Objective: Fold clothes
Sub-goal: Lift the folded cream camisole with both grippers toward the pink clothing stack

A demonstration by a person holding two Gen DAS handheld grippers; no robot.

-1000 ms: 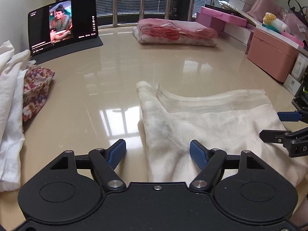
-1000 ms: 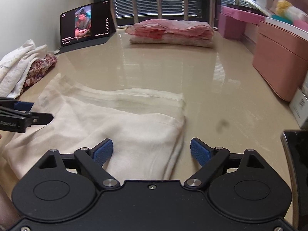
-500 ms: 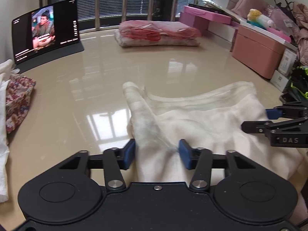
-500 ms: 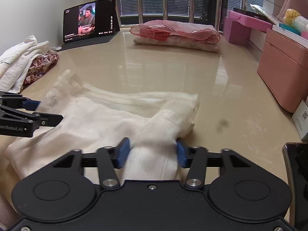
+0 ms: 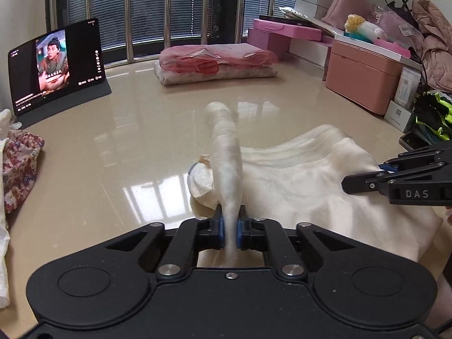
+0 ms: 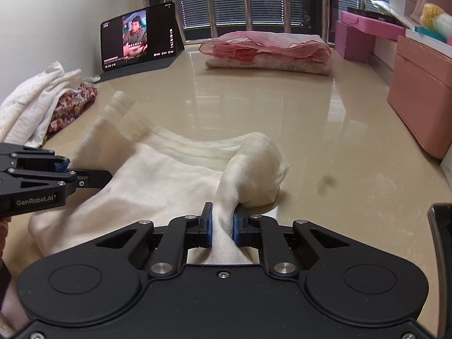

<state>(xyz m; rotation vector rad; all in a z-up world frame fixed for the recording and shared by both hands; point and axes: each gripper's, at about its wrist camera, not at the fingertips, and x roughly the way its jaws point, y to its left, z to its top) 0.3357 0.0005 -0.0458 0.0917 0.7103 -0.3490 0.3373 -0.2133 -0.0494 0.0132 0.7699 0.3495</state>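
- While both grippers clamp it, the cream garment (image 5: 296, 186) lies on the glossy beige table (image 5: 118, 152), spread between the two tools with its near edge toward the cameras.
- Far left: a pile of white cloth (image 6: 31, 104) with a floral fabric (image 6: 70, 107) tucked beside it, well apart from the garment.
- Left rear: a tablet (image 5: 56, 65) stands propped on its cover, screen lit.
- Left gripper (image 5: 231, 227): the jaws have just been closing and now pinch a raised ridge of the garment between the blue pads (image 5: 221, 226); the pinched fold stands up from the table and runs away from the tool.
- Centre rear: a folded pink and cream stack (image 5: 214, 62) rests near the window bars.
- Right gripper (image 6: 221, 227): the jaws have just been closing and now grip a bunched corner of the garment, which bulges just beyond the pads (image 6: 208, 226).
- Right: a pink box (image 6: 421, 90) sits at the table edge.
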